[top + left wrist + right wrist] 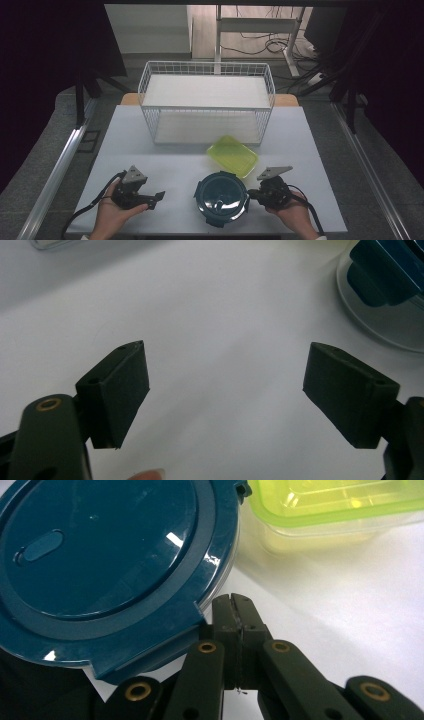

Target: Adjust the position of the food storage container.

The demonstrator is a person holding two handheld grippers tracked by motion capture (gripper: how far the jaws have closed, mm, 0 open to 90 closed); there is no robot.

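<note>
Right gripper (251,194), held level in the person's hand, points at the round blue-lidded container (220,198) at the table's (150,150) near edge, jaws clenched on nothing beside its latch; left gripper (156,196) gapes empty.

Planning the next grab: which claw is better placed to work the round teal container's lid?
Right. Right claw, shut, sits at the teal container rim beside a lid tab; left claw hangs open, apart from it.

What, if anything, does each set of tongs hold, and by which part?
Nothing: the left tongs stand open over bare table; the right tongs are shut, empty, beside the round container's lid.
</note>
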